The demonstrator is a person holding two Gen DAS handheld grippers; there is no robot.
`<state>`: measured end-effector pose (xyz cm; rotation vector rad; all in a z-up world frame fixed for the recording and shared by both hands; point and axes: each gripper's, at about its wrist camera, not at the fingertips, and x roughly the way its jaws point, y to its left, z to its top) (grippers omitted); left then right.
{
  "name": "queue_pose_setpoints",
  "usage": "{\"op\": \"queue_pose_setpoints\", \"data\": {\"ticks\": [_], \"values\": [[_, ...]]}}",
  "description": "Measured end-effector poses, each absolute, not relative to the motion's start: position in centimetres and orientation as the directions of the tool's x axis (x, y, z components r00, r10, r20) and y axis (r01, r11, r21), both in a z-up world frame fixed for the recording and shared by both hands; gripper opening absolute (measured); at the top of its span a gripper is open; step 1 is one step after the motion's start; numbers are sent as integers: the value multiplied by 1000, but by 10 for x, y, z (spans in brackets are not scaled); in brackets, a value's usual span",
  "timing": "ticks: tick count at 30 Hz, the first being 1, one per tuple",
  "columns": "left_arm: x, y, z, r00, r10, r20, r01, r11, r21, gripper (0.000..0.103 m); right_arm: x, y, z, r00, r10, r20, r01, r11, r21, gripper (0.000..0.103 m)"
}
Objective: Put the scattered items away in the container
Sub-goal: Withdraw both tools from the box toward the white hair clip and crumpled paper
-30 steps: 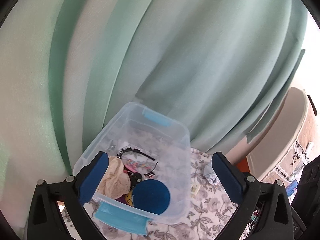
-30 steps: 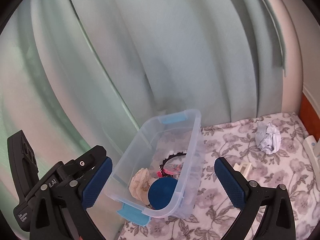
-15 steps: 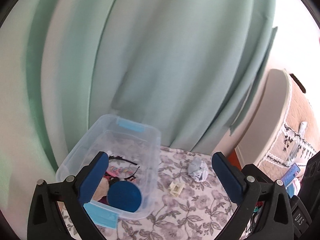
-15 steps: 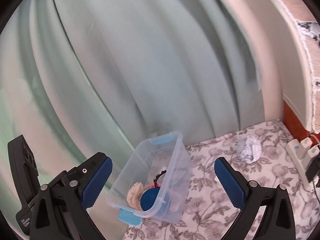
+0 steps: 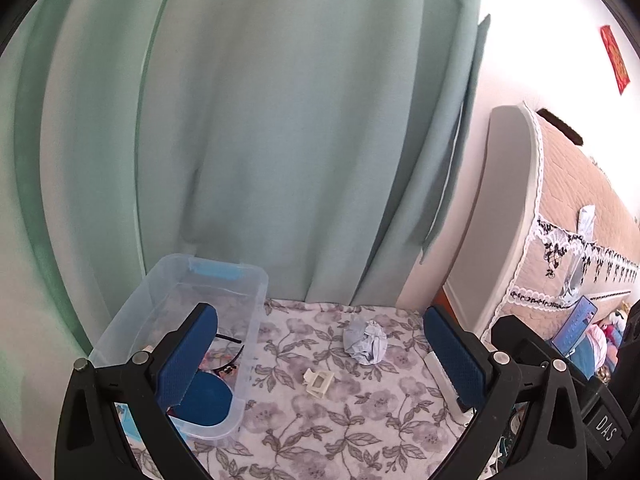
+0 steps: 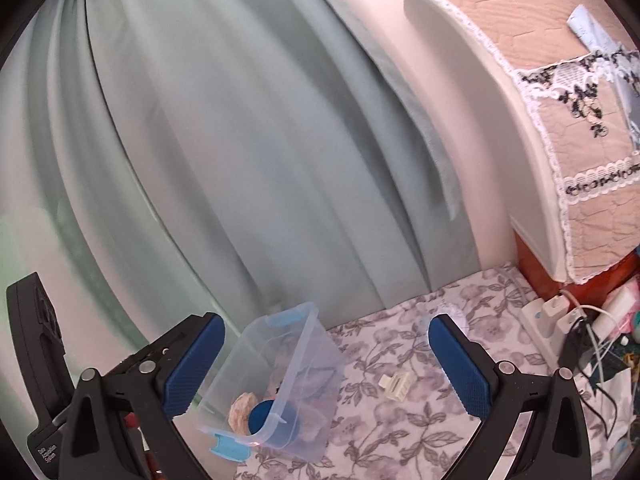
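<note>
A green curtain (image 5: pixel 280 140) hung behind the floral cloth (image 5: pixel 360 420). A quilted, lace-trimmed cover (image 6: pixel 560 100) stood at right. Chargers (image 6: pixel 556 312) sat beside tangled cables (image 6: pixel 596 344).

In the left wrist view, a blue pad of the left gripper (image 5: pixel 318 356) covers part of the clear container (image 5: pixel 256 320), hiding much of its contents. In the right wrist view, the right gripper (image 6: pixel 326 364) hides most of the crumpled paper (image 6: pixel 454 314) near the floral cloth's (image 6: pixel 400 432) far edge. Items among the cables (image 6: pixel 592 340) at the right edge are too small to identify.
</note>
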<state>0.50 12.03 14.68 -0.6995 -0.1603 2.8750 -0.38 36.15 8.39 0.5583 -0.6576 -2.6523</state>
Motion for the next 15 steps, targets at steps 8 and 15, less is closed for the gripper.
{"op": "queue_pose_setpoints", "data": {"ticks": [8, 15], "values": [[8, 149, 147, -856, 251, -453, -211, -968, -137, 103, -1, 394, 78, -880, -384, -279, 200, -833, 516, 103], [7, 167, 140, -838, 259, -480, -227, -966, -125, 103, -2, 411, 69, -889, -347, -298, 162, -848, 505, 103]]}}
